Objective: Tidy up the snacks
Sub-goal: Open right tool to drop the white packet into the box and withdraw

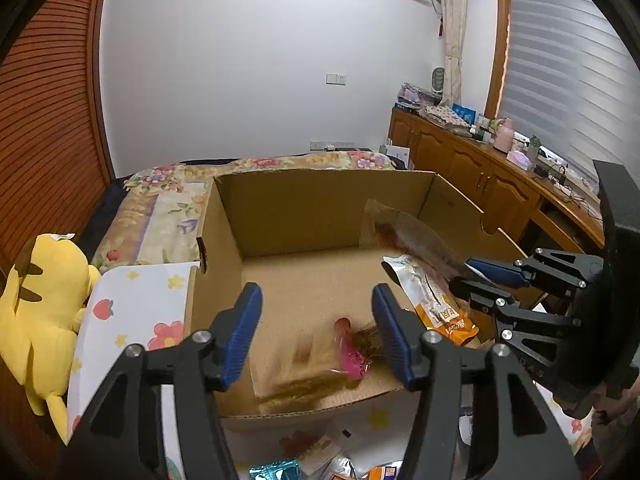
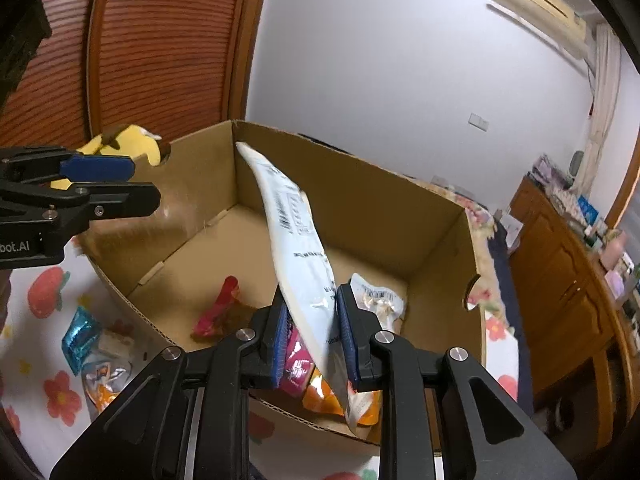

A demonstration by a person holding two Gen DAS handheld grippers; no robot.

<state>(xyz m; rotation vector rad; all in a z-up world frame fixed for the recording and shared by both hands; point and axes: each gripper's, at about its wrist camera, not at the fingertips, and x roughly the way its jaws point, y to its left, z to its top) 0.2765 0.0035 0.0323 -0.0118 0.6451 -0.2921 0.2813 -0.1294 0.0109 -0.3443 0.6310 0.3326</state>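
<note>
An open cardboard box [image 1: 320, 208] [image 2: 360, 216] stands on a flowered cloth. My left gripper [image 1: 318, 334] [image 2: 156, 188] hangs open over the box's near edge, nothing between its pads. Below it, blurred, a pink and clear snack packet [image 1: 348, 354] [image 2: 220, 308] lies on the box floor. My right gripper [image 2: 314, 336] [image 1: 460, 276] is shut on a long white packet [image 2: 296, 240], which sticks up over the box. In the left wrist view this packet [image 1: 408, 236] is a blurred brownish strip. An orange and white packet [image 1: 436, 308] lies at the box's right side.
Loose snacks lie on the flowered cloth [image 2: 52, 396] in front of the box, among them a teal packet [image 2: 80, 336] [image 1: 276, 470]. A yellow plush toy [image 1: 44, 300] sits left of the box. A wooden cabinet [image 1: 492, 184] with clutter runs along the right wall.
</note>
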